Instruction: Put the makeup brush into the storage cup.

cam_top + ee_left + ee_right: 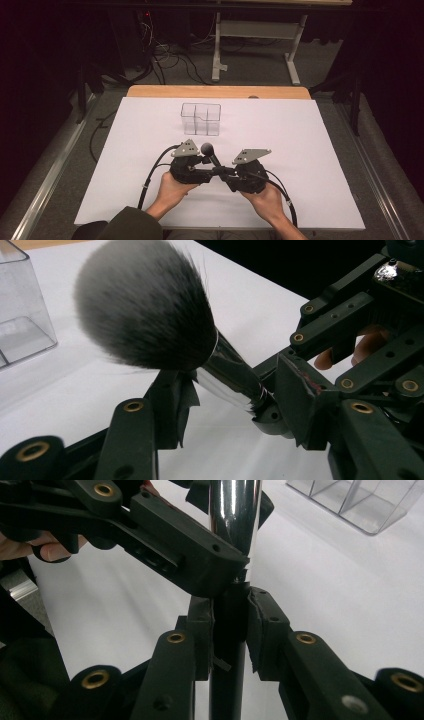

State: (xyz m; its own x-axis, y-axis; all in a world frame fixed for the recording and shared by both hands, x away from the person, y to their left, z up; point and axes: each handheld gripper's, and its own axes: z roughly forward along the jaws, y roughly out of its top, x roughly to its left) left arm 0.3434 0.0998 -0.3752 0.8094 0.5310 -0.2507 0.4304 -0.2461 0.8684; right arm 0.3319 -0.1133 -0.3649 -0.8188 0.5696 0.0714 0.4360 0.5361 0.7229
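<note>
Nearest the person, the right gripper [231, 172] has its jaws clamped on the black handle of the makeup brush [212, 155], as the right gripper view shows plainly, with the pads pressed against both sides of the shaft. Just beside it, the left gripper [202, 161] has its jaws around the brush's chrome ferrule below the bristles; they stand partly open, and I cannot tell whether the pads press on the metal yet. The brush is held off the white bench [310, 150], tilted with its fluffy head up and away from the person. Farther out, the clear divided organizer [200, 119] stands empty. I judge a handover between the grippers is under way; carrying the brush to the organizer and dropping it into a compartment remains.
</note>
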